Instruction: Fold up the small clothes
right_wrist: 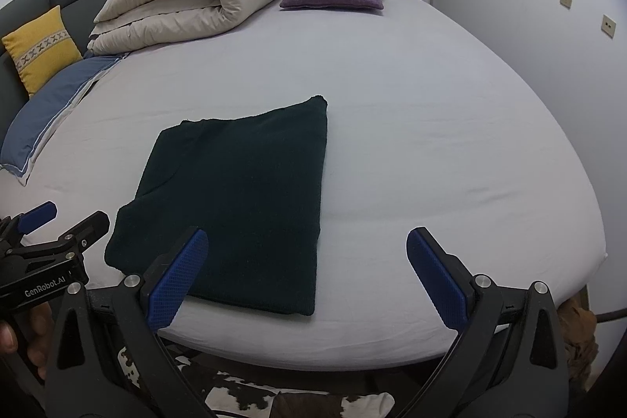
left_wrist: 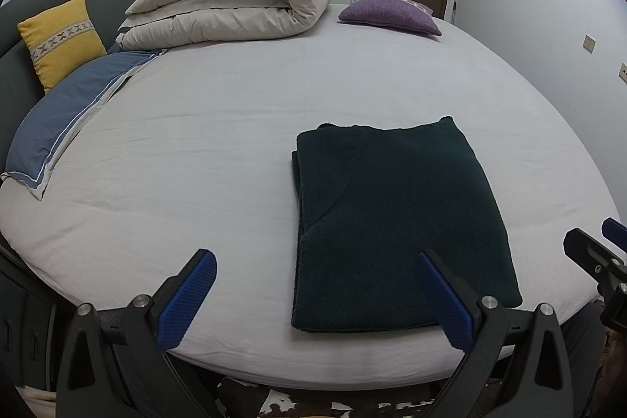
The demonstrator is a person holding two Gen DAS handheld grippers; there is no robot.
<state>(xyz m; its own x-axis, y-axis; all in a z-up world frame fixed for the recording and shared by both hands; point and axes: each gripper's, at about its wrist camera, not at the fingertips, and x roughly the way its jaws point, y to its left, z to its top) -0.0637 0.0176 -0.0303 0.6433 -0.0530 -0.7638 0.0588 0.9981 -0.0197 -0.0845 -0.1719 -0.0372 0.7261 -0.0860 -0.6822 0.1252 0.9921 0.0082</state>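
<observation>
So the dark green sweater is already a neat rectangle near the bed's front edge, around 10 o'clock from the right claw and 1 o'clock from the left claw. Both claws hang spread wide, holding nothing. If one more fold is wanted, I'd pinch both near corners together and lift evenly so the layers don't slide apart.
</observation>
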